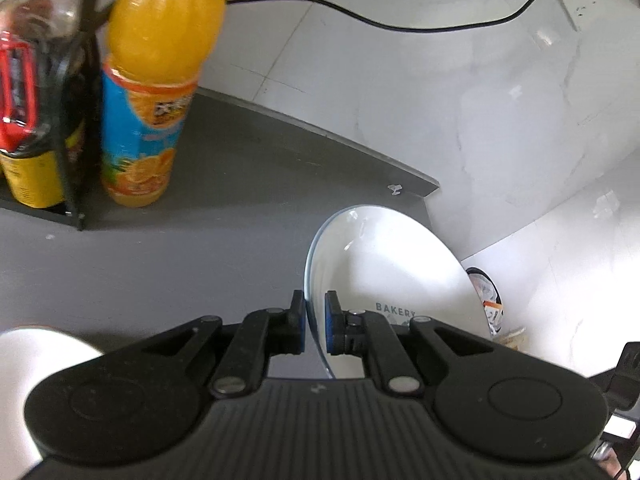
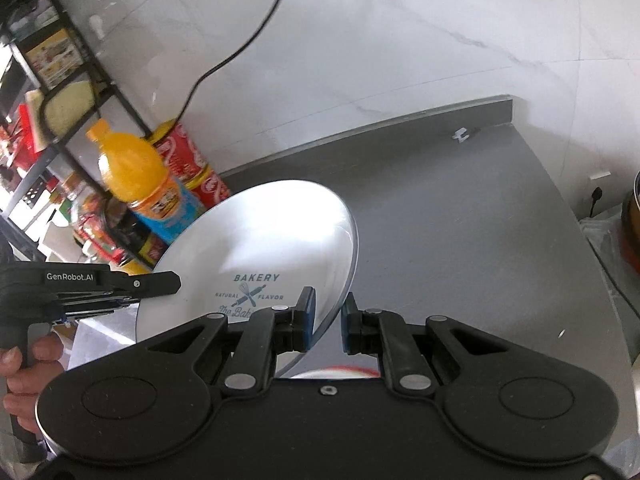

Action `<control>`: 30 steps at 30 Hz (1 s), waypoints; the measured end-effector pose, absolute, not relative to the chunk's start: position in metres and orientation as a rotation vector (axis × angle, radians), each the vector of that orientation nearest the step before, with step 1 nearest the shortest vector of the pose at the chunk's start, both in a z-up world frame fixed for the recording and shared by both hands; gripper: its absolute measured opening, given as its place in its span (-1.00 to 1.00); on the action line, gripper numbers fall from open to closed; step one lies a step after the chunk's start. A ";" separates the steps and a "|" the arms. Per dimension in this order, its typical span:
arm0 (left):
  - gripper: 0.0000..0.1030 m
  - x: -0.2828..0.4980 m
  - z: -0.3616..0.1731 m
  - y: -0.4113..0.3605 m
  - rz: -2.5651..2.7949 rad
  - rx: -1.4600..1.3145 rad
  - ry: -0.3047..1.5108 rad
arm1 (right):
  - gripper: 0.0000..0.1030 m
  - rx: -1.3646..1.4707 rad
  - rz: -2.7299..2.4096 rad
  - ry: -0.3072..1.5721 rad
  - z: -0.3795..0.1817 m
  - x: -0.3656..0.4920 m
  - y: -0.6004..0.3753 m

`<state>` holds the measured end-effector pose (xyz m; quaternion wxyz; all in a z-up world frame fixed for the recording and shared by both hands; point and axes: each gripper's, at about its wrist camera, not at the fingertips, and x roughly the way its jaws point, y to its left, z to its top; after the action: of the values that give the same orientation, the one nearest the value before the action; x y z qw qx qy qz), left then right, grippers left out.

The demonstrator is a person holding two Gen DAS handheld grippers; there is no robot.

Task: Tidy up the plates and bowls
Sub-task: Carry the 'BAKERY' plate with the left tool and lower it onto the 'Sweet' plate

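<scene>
- Because the plate (image 2: 256, 240) is thin and wide, it is held by its rim from two sides, and it hangs in the air above the grey table (image 2: 460, 208), not resting on it.
- The left tongs (image 1: 315, 322) are clamped on the rim: in the left wrist view the edge of the plate (image 1: 384, 264) passes between the two blue pads, which stand close on both sides of it.
- In the right wrist view, the left tongs (image 2: 160, 286) come from the left side and reach the opposite part of the rim, with a person's hand (image 2: 24, 376) on the handle.
- The right tongs (image 2: 326, 320) have the near rim between them, but a small gap shows beside the right pad, so I judge them as partly apart and not pressing; the grip is perhaps being taken or given up.
- The plate stands tilted, almost on its edge. Its face with the word "BAKERY" looks toward the right wrist camera, and its back looks toward the orange bottle (image 2: 140, 184) and the black rack (image 2: 80, 92).
- A round plate has no real long axis; in the right wrist view the seen oval runs from lower left to upper right, and the printed text reads upright.
- Part of another white dish (image 1: 36, 360) shows at the lower left of the left wrist view; probably the plate must go onto such a stack, but I cannot tell the exact place.
</scene>
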<state>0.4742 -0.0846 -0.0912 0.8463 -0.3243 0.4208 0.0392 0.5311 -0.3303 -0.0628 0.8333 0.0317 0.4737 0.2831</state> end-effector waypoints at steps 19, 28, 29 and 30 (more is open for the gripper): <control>-0.86 0.377 -0.099 -0.031 0.095 -0.685 0.911 | -0.74 0.055 0.618 1.026 -0.072 0.436 -0.278; -0.86 0.343 -0.118 -0.008 0.124 -0.702 0.942 | -0.74 0.026 0.628 1.037 -0.084 0.406 -0.253; -0.86 0.340 -0.119 -0.007 0.125 -0.702 0.946 | -0.74 0.023 0.625 1.038 -0.086 0.403 -0.250; -0.86 0.338 -0.121 -0.005 0.126 -0.701 0.950 | -0.74 0.024 0.621 1.040 -0.087 0.400 -0.248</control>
<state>0.3379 -0.0046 -0.1212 0.8289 -0.3305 0.4475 0.0593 0.4000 -0.2484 -0.0874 0.8220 0.0114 0.4887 0.2920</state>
